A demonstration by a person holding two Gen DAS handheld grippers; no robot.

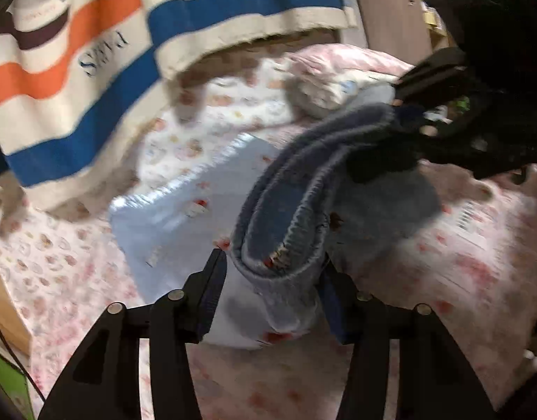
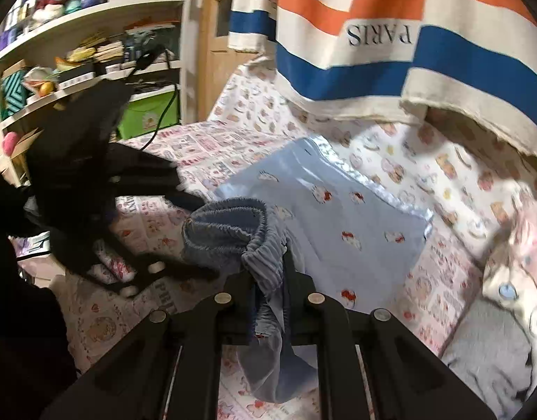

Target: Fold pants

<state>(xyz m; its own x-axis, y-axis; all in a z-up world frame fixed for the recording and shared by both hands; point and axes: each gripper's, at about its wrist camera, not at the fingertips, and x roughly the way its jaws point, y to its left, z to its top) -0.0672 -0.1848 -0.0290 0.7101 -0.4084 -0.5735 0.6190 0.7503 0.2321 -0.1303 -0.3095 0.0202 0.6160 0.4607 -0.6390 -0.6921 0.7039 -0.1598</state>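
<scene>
Gripping blue pants (image 1: 289, 203) by the gathered waistband, lifted clear of a bed (image 1: 76, 262) with a pink patterned sheet. Held at both ends: near end bunched between the fingers of the left tool (image 1: 273, 294), set fairly wide, cloth filling the gap and touching both pads. Far end pinched in the right tool (image 1: 404, 112), dark and blurred at the upper right of the left wrist view.

From the right wrist: narrow on the right tool (image 2: 271, 280), fingers close together with a fold of the pants (image 2: 226, 231) squeezed between them and loose cloth hanging down below. Waistband looped open towards the left tool (image 2: 195, 234), blurred, at the left.

Directly under the pants, lying flat on the bed: a pale blue blanket (image 1: 170, 217) with a shiny edge and small printed figures. Hanging above the far side of the bed: a striped towel (image 1: 93, 80) in cream, orange, blue and brown. At the far left of the right wrist view, crowded shelves (image 2: 93, 52).
</scene>
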